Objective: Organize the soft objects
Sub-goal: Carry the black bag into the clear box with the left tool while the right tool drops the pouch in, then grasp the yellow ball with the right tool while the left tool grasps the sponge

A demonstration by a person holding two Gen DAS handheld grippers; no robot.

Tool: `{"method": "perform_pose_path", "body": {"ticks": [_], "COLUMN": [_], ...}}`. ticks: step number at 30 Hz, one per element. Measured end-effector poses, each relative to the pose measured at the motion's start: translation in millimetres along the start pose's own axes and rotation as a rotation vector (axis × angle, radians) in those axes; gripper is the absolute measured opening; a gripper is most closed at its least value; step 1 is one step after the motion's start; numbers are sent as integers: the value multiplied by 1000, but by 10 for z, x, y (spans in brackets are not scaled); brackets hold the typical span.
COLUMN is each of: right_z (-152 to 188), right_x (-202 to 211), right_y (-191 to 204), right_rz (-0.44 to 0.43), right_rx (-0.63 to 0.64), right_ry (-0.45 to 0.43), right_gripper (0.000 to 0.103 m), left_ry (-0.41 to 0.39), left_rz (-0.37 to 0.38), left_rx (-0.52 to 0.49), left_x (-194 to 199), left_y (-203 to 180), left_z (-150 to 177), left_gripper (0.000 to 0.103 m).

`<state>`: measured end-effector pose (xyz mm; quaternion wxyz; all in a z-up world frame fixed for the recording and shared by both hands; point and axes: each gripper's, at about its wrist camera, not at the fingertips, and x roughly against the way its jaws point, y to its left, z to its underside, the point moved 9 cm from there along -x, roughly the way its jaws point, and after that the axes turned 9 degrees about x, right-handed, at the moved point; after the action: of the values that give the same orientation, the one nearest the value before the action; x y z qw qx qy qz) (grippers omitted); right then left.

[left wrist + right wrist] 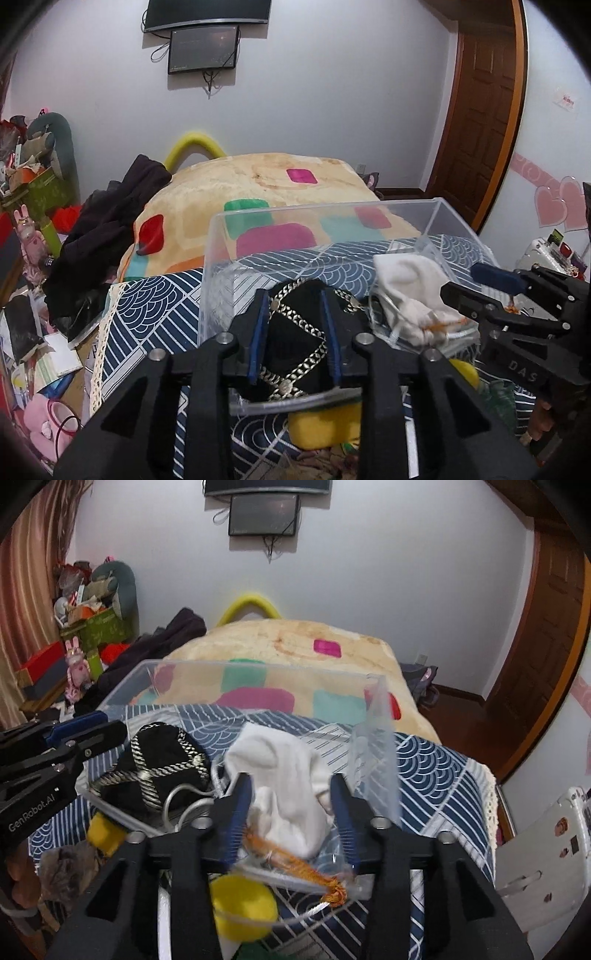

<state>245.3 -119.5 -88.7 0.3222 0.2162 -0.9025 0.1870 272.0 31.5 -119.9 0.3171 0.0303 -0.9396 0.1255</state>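
A clear plastic box stands on the blue patterned cloth. Inside lie a black pouch with silver braid and a white pouch with an orange tassel. My left gripper is open, its fingers on either side of the black pouch over the box. My right gripper is open, its fingers on either side of the white pouch. Each gripper shows in the other's view, the right one and the left one.
A yellow soft ball lies on the cloth in front of the box. Behind is a folded beige blanket with coloured squares. Dark clothes lie at its left. Clutter stands at far left, a wooden door at right.
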Motion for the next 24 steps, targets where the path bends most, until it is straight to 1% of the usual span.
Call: {"method": "perform_pose_path", "body": {"ticks": [2,3,4,5,7,9,11,13,15,17,20,24], "right_z": [-7,-8,-19,-37,-63,-100,-124,-132,-111,-61,34,235], "right_x": [90,149,192,217,338,420,543,627,704,748,732,623], "right_y": [-19,-40,-56,-47,-79,-91,-107,-113,-118,-106,-73,3], "right_rz": [-6,-6,-8,-11,-11,-7,-10,-11,-8,-2,-11,-31], "right_rx": [-9,-15,-21,-27,-38,-46,-58,-66,-65,-64,-74,-82], "right_ry": [-21,-32,-44,-54,-88,-117,-150,-176,-194,-200,-189,-149], "right_gripper": [48,48,48,49,54,57,61,67,71,71,71,71], "left_ry": [-15,-24,-34,-46,-74,-100,-125,-143,-150,-151,-143,-111], "left_rz": [-1,-1,-1,-2,-2,-2,1,7,10,10,3,9], "left_rx": [-4,-8,-12,-17,-22,-21,-14,-1,5,0,-19,-36], "left_x": [75,119,165,227,361,472,594,694,753,802,834,793], "left_y": [-12,-20,-29,-39,-55,-63,-64,-46,-38,-34,-52,-68], "left_z": [-4,-9,-15,-24,-54,-89,-117,-133,-128,-88,21,216], "left_gripper": [41,43,49,52,65,70,77,83,88,93,94,95]}}
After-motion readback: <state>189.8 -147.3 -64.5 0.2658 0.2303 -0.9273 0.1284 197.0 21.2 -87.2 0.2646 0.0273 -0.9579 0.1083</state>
